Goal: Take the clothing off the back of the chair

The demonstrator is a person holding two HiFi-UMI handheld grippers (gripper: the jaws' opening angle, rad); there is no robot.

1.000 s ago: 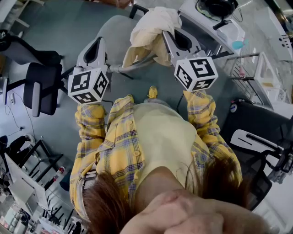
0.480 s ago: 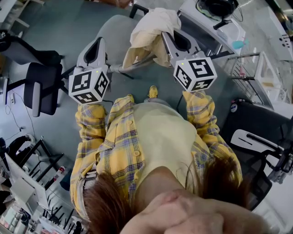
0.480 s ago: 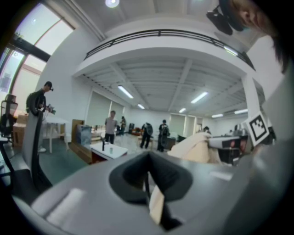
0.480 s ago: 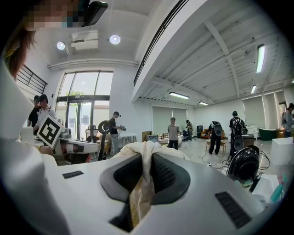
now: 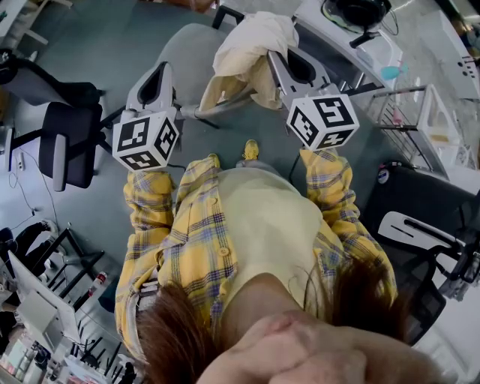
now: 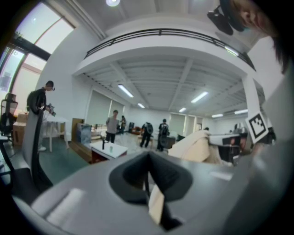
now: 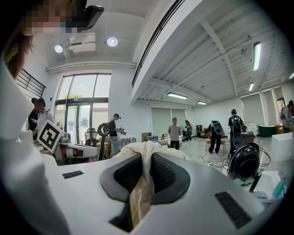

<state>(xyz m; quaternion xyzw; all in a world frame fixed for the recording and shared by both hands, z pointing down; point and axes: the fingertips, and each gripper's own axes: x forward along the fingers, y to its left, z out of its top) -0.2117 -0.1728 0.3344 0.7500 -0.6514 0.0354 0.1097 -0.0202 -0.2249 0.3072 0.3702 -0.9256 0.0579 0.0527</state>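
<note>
A cream garment [image 5: 251,37] hangs bunched over the grey chair [image 5: 187,52] in the head view. My right gripper [image 5: 276,56] is shut on its right side. In the right gripper view a fold of the cream garment [image 7: 140,193] is pinched between the jaws of the right gripper [image 7: 146,158] and spills out past the tips. My left gripper [image 5: 160,71] is held over the chair to the left of the garment, apart from it. In the left gripper view the jaws of the left gripper [image 6: 147,176] meet in a thin line, and the garment [image 6: 195,147] shows off to the right.
A black office chair [image 5: 67,142] stands at the left and another black chair [image 5: 420,217] at the right. A white desk [image 5: 315,19] with headphones [image 5: 360,13] is behind the garment, with a wire rack [image 5: 397,112] beside it. Several people stand far across the room.
</note>
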